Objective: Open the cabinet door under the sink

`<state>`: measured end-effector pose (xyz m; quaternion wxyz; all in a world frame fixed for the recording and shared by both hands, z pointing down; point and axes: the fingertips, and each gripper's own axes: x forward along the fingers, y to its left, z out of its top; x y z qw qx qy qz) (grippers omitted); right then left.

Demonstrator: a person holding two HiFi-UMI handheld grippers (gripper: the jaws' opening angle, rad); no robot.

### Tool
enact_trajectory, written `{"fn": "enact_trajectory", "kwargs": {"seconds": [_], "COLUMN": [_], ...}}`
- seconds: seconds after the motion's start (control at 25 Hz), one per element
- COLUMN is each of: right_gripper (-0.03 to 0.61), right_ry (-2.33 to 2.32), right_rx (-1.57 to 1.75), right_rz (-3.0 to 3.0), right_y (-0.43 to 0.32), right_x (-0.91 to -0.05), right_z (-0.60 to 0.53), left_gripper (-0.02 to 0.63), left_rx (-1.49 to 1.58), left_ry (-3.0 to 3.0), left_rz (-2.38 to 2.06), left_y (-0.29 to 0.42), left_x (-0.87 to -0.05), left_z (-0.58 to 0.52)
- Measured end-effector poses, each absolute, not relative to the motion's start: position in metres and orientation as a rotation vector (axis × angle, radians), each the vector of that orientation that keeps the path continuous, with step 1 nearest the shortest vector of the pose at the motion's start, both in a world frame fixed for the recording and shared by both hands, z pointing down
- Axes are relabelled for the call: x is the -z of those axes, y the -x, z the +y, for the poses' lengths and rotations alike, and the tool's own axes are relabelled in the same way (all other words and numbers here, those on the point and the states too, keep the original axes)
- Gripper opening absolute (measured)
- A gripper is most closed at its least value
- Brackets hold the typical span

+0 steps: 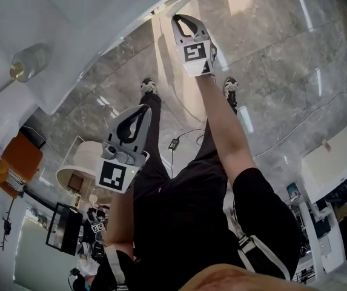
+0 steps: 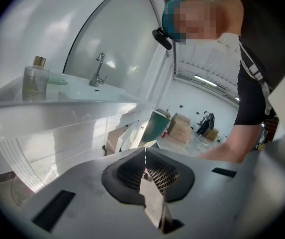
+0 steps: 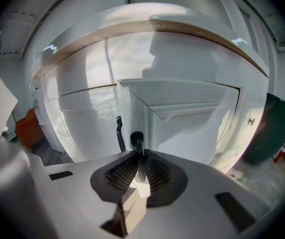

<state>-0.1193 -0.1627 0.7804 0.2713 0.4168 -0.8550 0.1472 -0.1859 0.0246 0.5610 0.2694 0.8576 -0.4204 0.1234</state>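
Note:
The white cabinet under the sink fills the right gripper view. Its right door stands slightly ajar, with its top edge showing. My right gripper is shut on that door's black handle. The left door lies flat, and its own black handle is just beside the held one. In the head view the right gripper reaches forward to the cabinet front. My left gripper hangs back over my left leg. Its jaws are shut with nothing between them.
A white basin with a faucet and a soap bottle sits on the countertop. A dark green bin stands right of the cabinet and an orange object left. A cable plug lies on the marble floor.

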Motion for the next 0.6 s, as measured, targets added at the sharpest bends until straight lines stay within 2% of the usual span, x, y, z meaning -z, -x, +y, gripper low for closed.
{"fn": "enact_trajectory", "kwargs": {"seconds": [0.6], "right_gripper": [0.095], "right_ry": [-1.145], "right_rx": [-0.442], "right_rz": [-2.309], "right_y": [0.038], "right_x": [-0.786], "right_z": [-0.114], "left_gripper": [0.016], "left_rx": [-0.359], "left_ry": [-2.388], "left_rz": [-1.063], "left_y": [0.074], "left_x": [-0.570], "left_z": [-0.001]}}
